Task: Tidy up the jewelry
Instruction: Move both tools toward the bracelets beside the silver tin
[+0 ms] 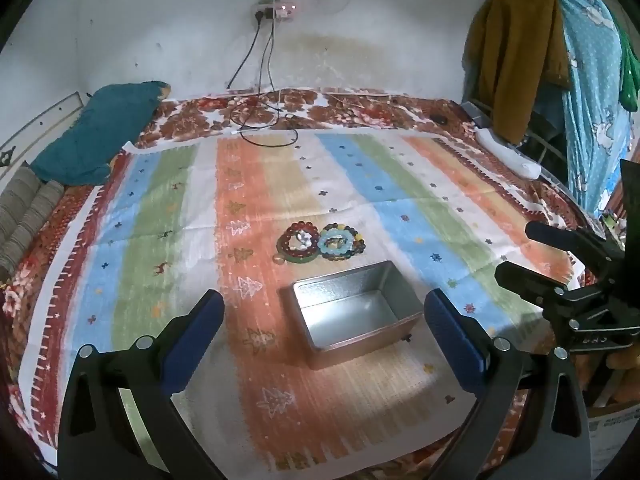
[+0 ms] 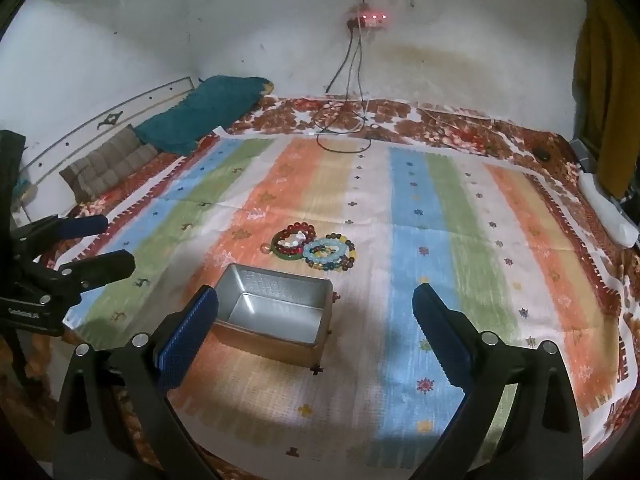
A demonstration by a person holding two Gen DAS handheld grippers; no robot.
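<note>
An open silver tin box sits empty on the striped cloth; it also shows in the right wrist view. Just behind it lie several bead bracelets: a red-bead and green bangle pile and a pale-blue and multicolour bead pile. My left gripper is open and empty, hovering above the box. My right gripper is open and empty, just right of the box. Each gripper shows at the edge of the other's view: the right, the left.
The cloth covers a bed against a white wall. A teal pillow and folded grey blanket lie at the left. Cables trail from a wall socket onto the bed. Hanging clothes and a white object stand at the right.
</note>
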